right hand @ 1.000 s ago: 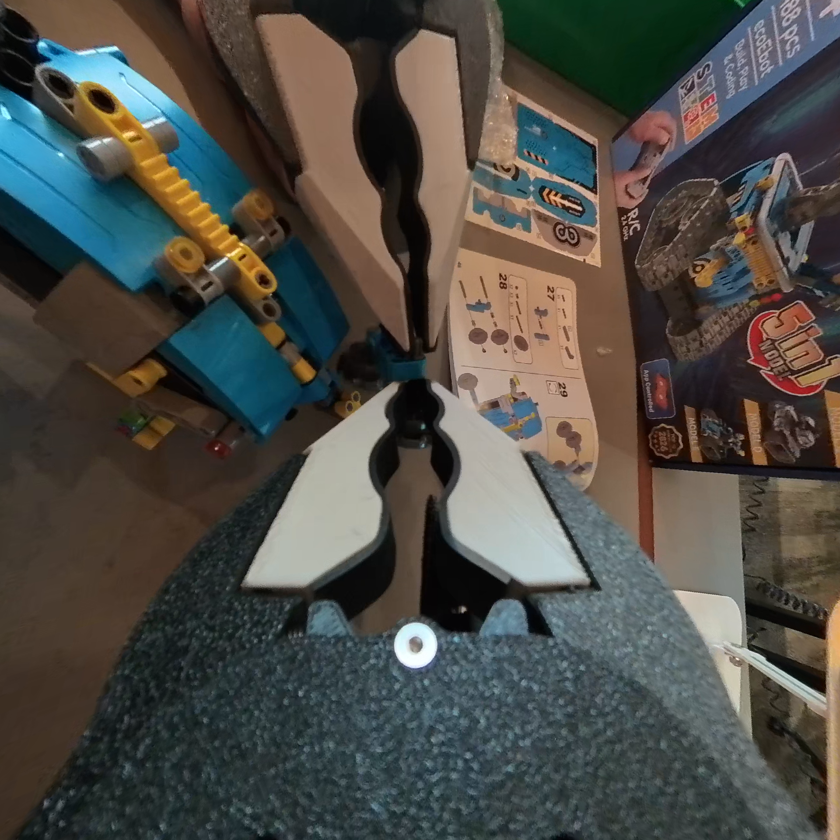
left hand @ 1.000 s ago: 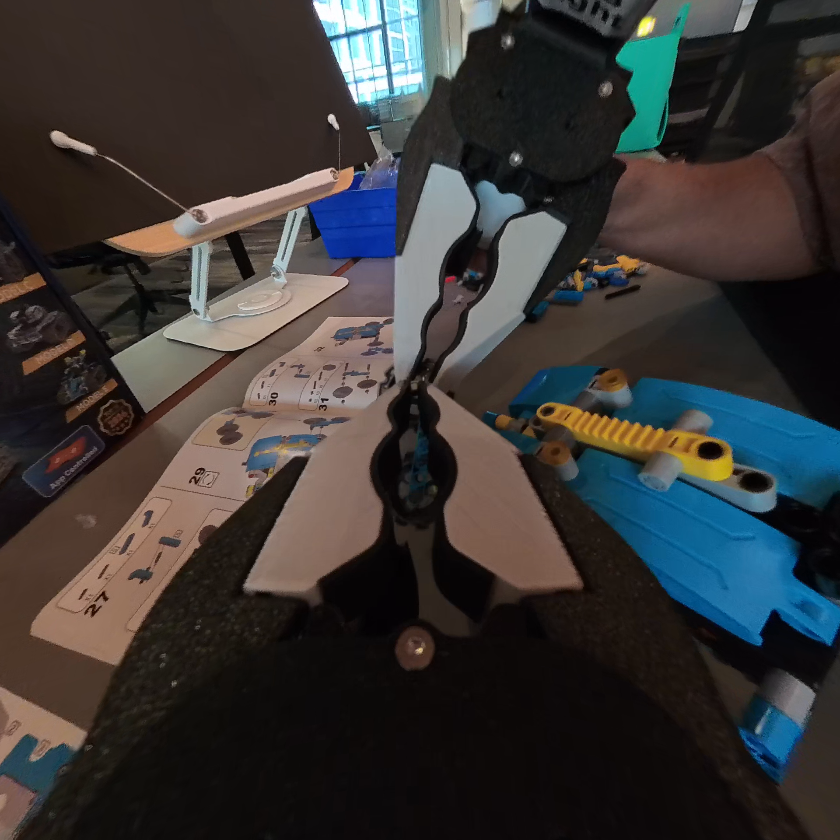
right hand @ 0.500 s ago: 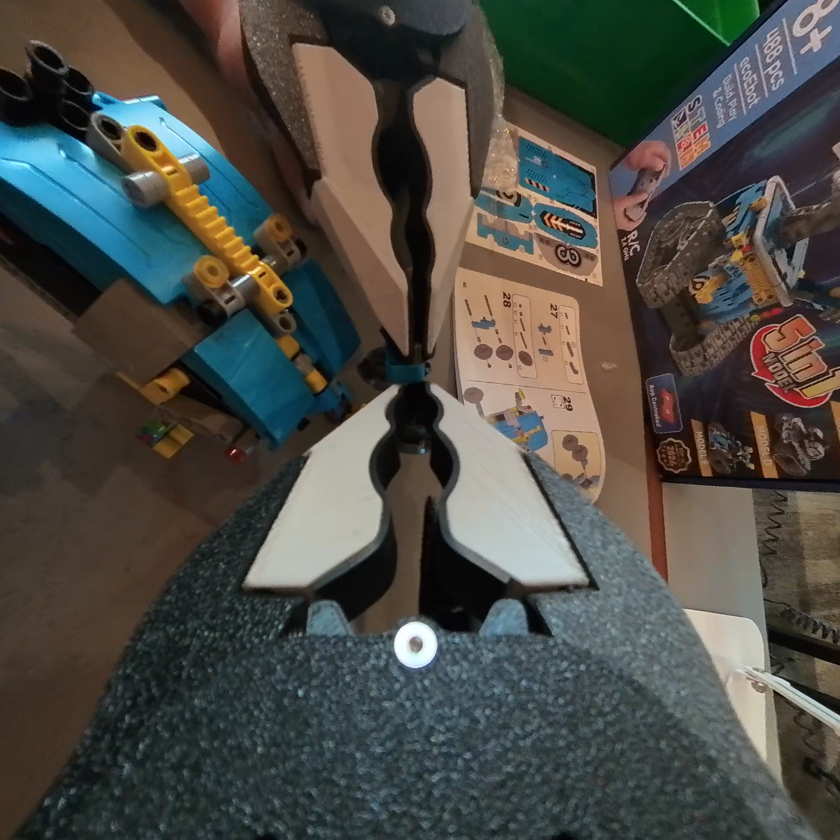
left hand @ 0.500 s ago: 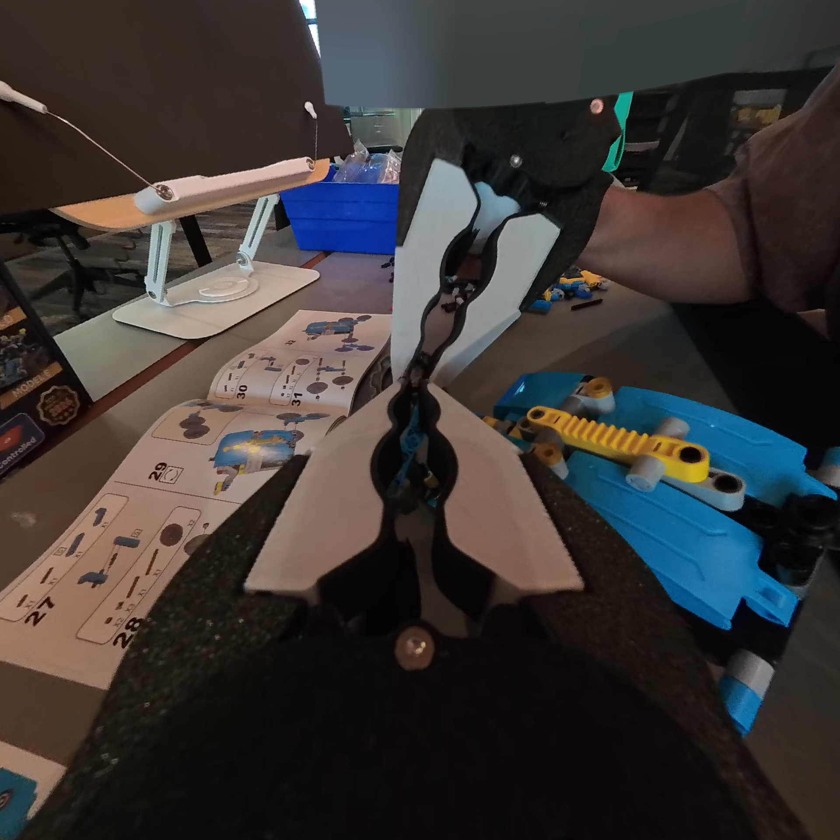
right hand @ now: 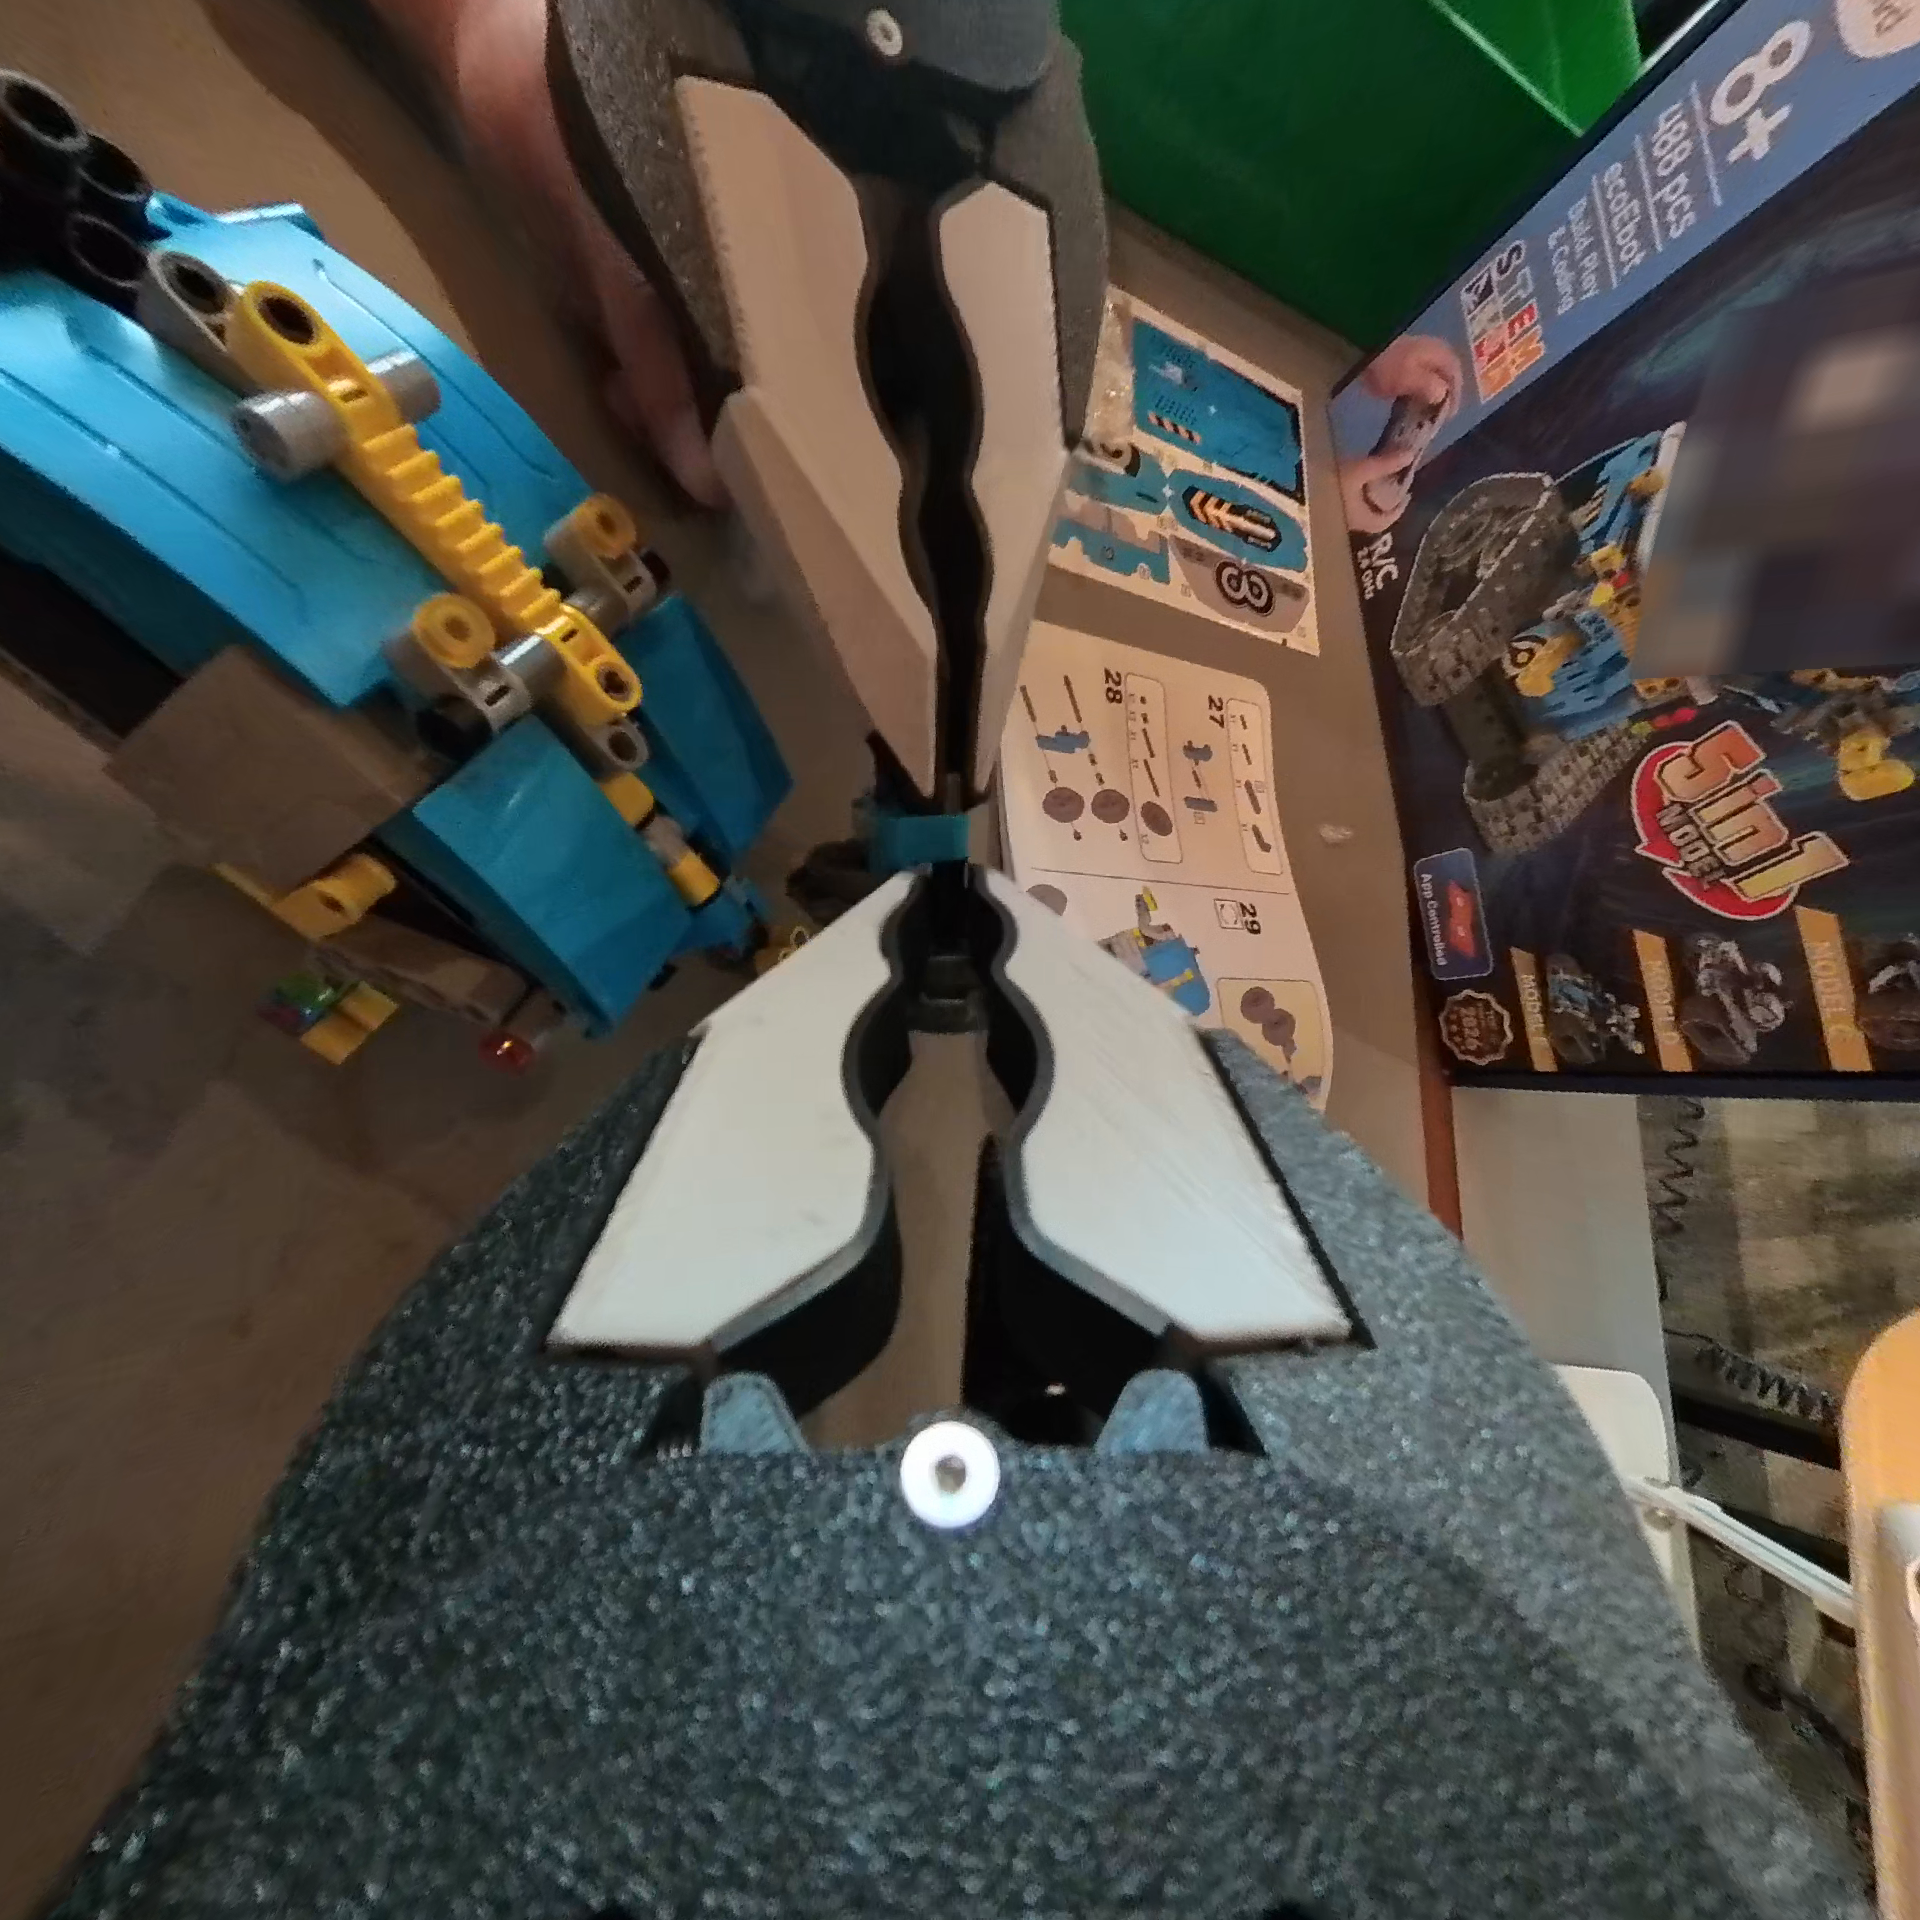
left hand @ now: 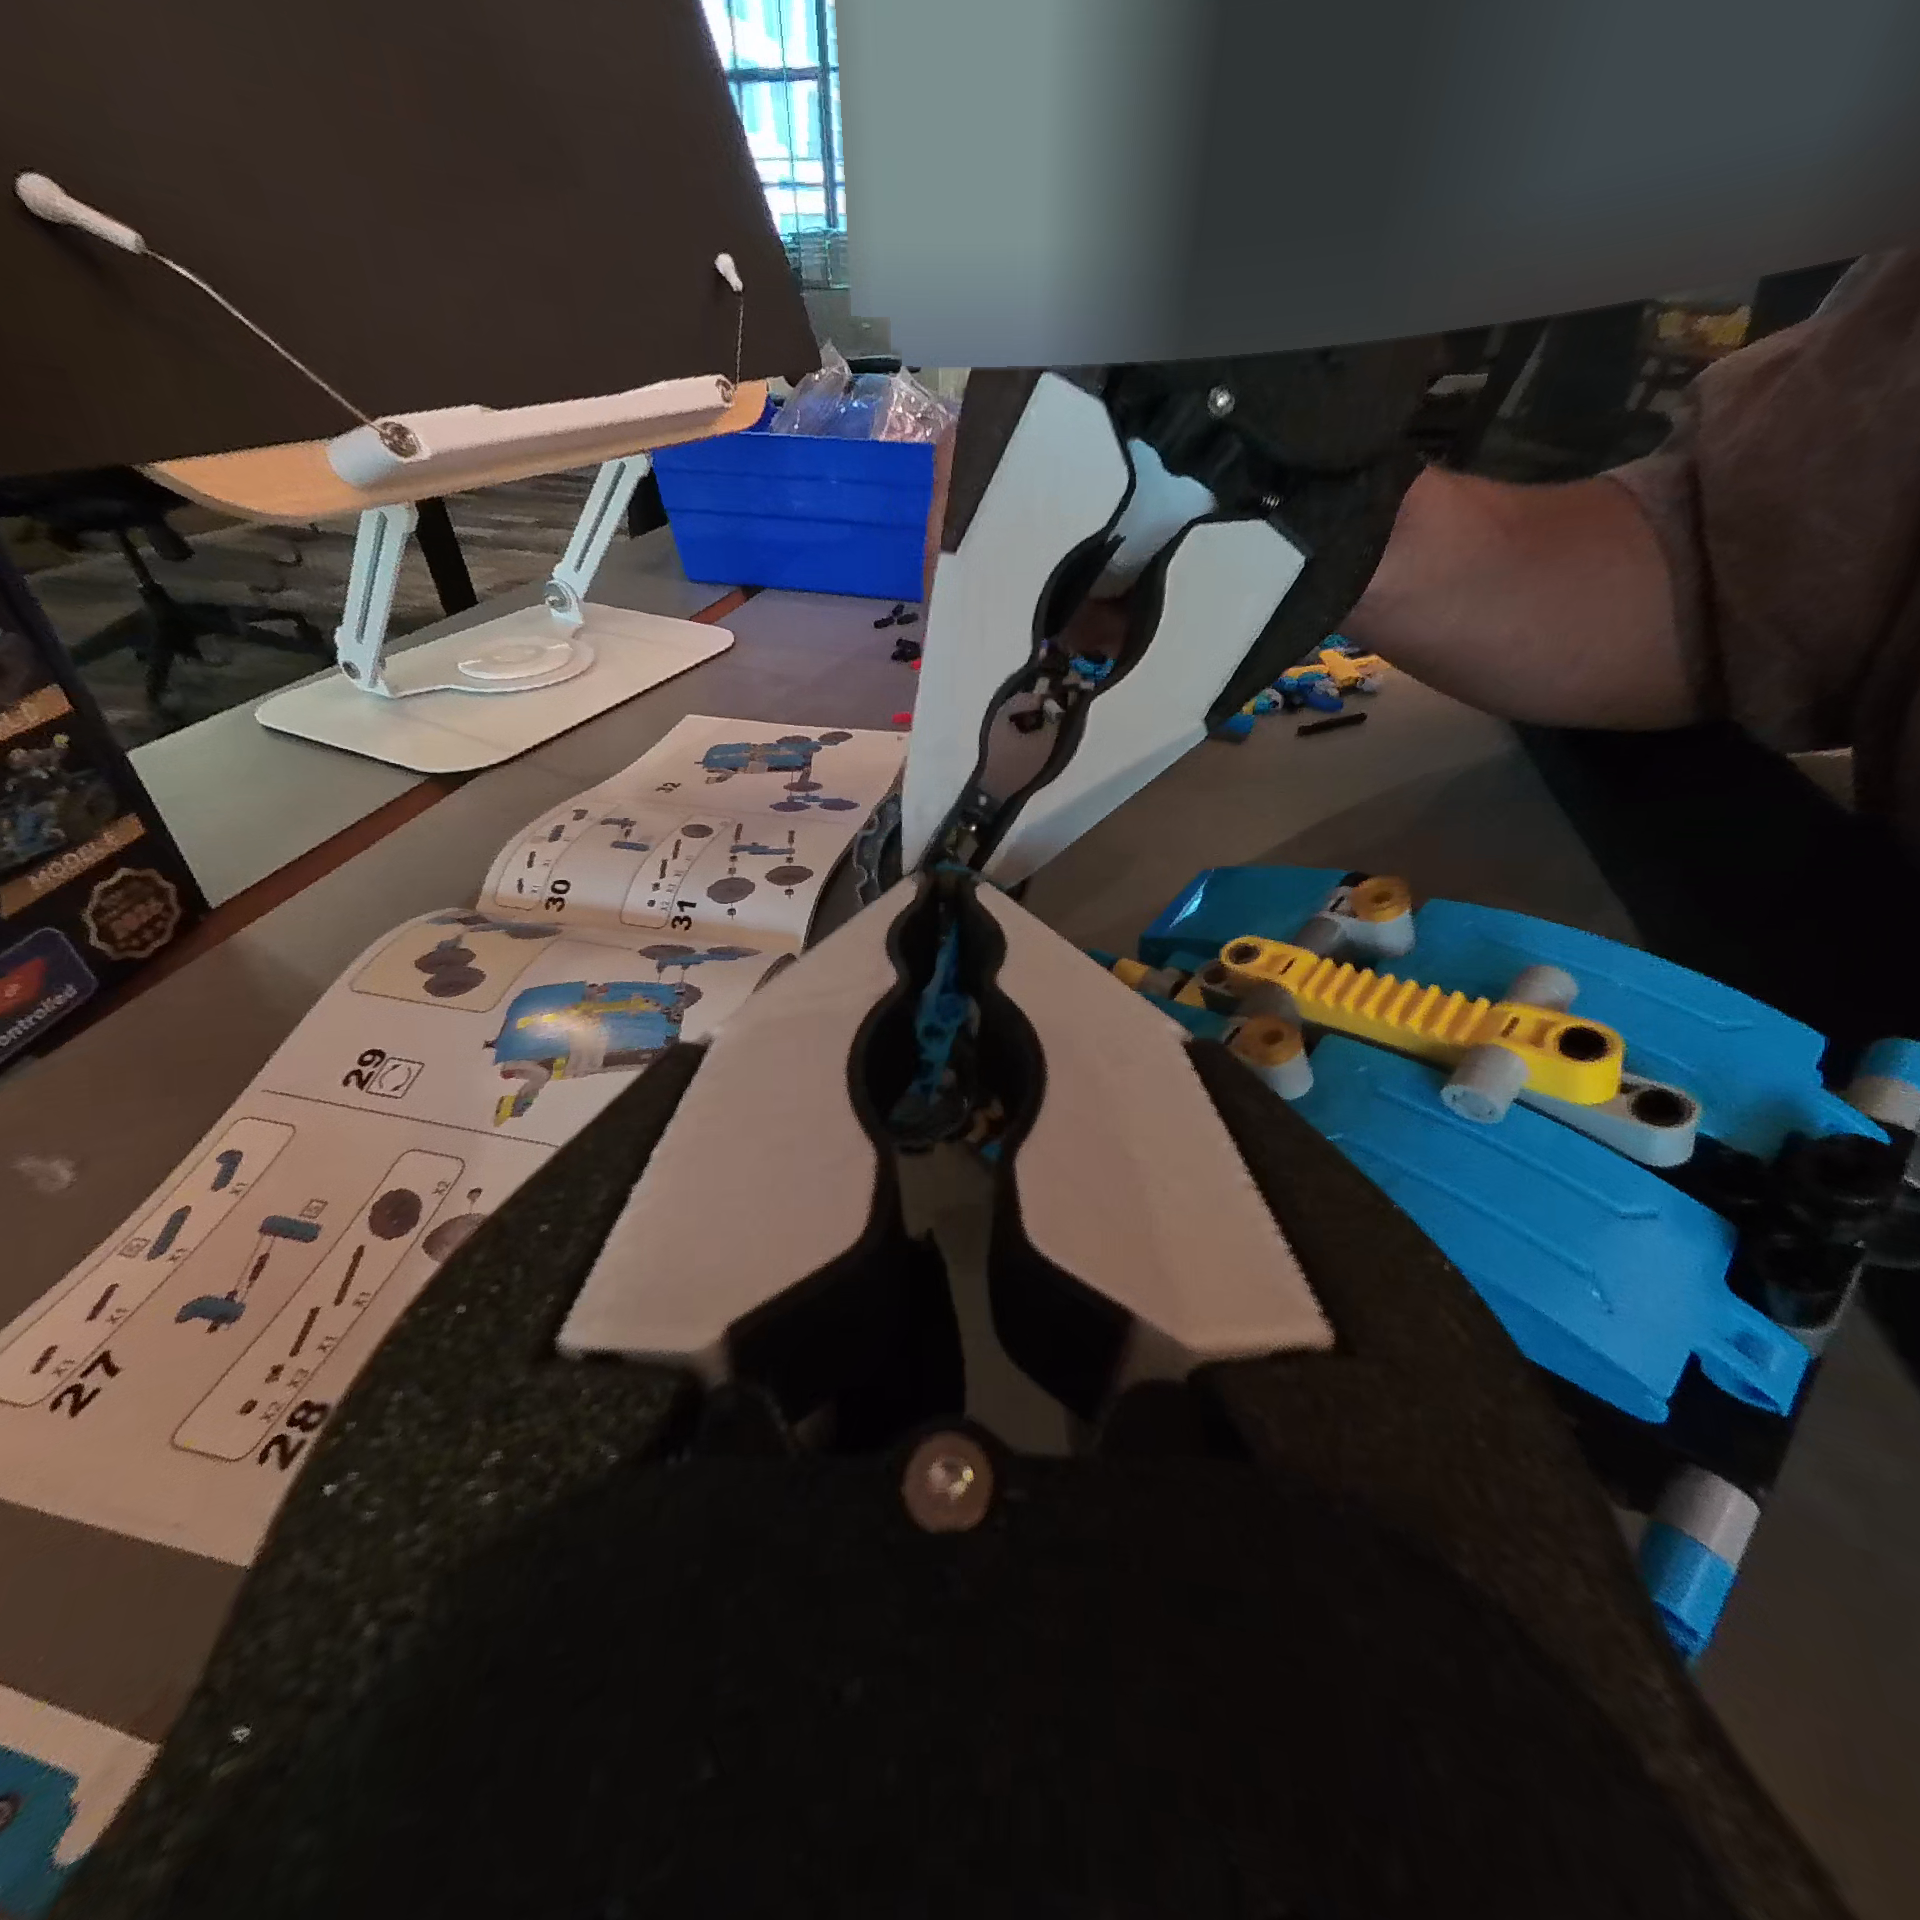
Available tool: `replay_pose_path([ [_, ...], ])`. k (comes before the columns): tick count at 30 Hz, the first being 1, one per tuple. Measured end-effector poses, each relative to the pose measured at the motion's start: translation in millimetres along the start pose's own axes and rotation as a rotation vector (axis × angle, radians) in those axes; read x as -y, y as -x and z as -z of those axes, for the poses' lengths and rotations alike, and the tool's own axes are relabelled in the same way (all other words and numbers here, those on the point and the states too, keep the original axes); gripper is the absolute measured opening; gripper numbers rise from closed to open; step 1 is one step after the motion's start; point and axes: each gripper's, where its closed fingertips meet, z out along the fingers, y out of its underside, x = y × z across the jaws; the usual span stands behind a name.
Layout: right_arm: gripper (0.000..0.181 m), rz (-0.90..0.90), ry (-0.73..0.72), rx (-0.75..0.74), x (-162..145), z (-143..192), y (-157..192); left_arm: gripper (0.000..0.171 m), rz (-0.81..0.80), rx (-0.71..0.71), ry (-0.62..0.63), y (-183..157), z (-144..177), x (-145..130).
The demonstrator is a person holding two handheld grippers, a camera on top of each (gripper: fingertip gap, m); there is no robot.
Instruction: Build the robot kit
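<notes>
My left gripper (left hand: pixel 940 883) is shut on a small thin blue piece (left hand: pixel 940 997). My right gripper (right hand: pixel 940 888) is shut on a small black pin-like piece (right hand: pixel 943 982). The two grippers meet tip to tip above the table, with the blue piece (right hand: pixel 914 836) between the tips. In the left wrist view the right gripper (left hand: pixel 961 842) comes down from above. In the right wrist view the left gripper (right hand: pixel 951 795) points at me. A blue toy model (left hand: pixel 1507 1195) with a yellow toothed bar (left hand: pixel 1392 997) lies just beside the tips (right hand: pixel 260 499).
An open instruction booklet (left hand: pixel 416 1091) lies under the grippers. A dark product box (right hand: pixel 1662 623), a sticker sheet (right hand: pixel 1195 520) and a green bin (right hand: pixel 1299 135) are beyond. A white stand (left hand: pixel 488 665), a blue bin (left hand: pixel 800 509), loose pieces (left hand: pixel 1309 675) and a person's arm (left hand: pixel 1558 603) are behind. The tips of both grippers are at nearly the same place.
Both grippers stay shut and tip to tip. They have shifted slightly together over the booklet, and the left gripper has turned a little as seen from the right wrist.
</notes>
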Motion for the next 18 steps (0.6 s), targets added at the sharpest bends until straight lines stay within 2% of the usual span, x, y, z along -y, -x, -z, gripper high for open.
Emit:
replay_pose_path([
  [4, 0.023, 0.0, -0.066, -0.064, 7, 13, -9, 0.002, 0.012, -0.005, -0.019, 1, 3, 2],
  [7, 0.033, -0.095, -0.173, -0.062, 16, 35, -24, 0.001, 0.051, -0.007, -0.055, 5, 7, 7],
  [9, 0.041, -0.187, -0.209, -0.018, 10, 42, -30, 0.001, 0.07, -0.011, -0.076, 6, 9, 9],
  [13, 0.068, -0.43, -0.257, 0.251, -10, 26, -13, 0.002, 0.131, -0.031, -0.129, 11, 15, 15],
  [15, 0.068, -0.486, -0.342, 0.294, -8, 14, -8, 0.002, 0.154, -0.045, -0.148, 12, 16, 17],
  [18, 0.062, -0.495, -0.449, 0.274, 5, 6, -6, 0.002, 0.172, -0.068, -0.162, 10, 17, 19],
])
